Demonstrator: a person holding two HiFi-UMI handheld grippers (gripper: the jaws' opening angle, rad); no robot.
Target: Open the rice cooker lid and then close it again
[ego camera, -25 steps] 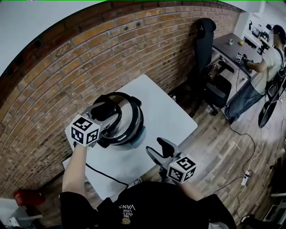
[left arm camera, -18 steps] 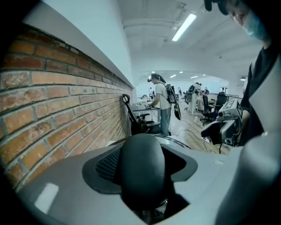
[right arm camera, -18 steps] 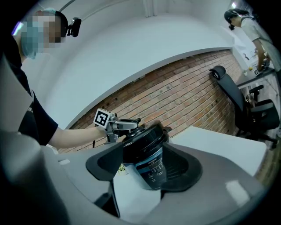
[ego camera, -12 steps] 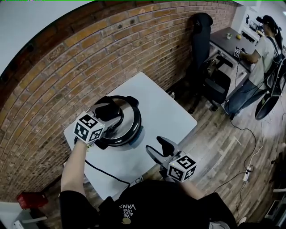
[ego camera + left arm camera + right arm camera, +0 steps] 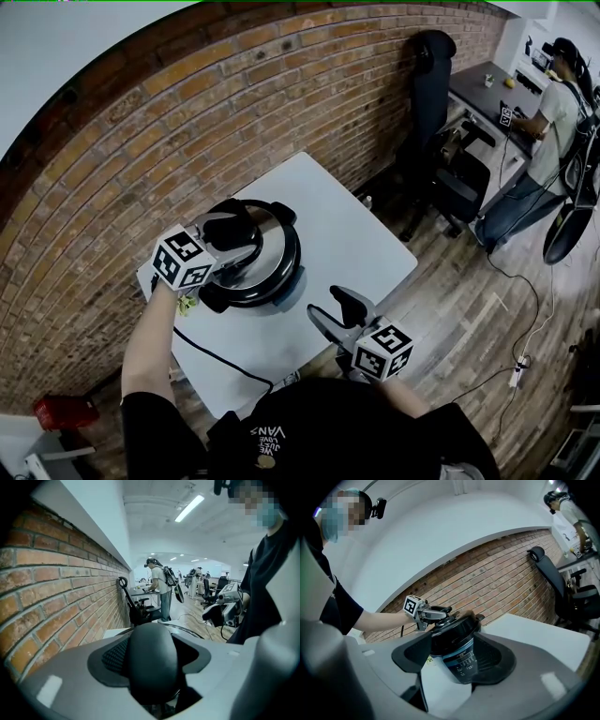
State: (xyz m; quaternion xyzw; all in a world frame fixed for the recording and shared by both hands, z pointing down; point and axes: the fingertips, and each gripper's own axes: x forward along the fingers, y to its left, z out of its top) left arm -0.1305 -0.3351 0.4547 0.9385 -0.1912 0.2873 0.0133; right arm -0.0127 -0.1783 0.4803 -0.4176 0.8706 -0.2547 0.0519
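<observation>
Round steel-and-black rice cooker point(image 5: 251, 251), lid down, left of centre on white table point(image 5: 347, 234); left gripper point(image 5: 236, 239) straddles black lid handle point(image 5: 152, 663), jaws wide apart, right gripper point(image 5: 336, 314) gapes empty at lower centre: an off-centre squeeze may slip, tugging the cooker.

Over the last second I have brought the left tool point(image 5: 246, 236) down toward the rice cooker point(image 5: 286, 274). It hung higher over the lid point(image 5: 274, 246) before, and now it sits close over it. The drop came in the first half of that second. Its nose has tipped more steeply downward and the wrist has rolled. As a result the marker cube point(image 5: 183, 261) looks smaller from my head view, shows its faces at a new angle, and lies slightly farther from me. In the left gripper view the black lid handle point(image 5: 152, 660) stands between its parted jaws.
</observation>
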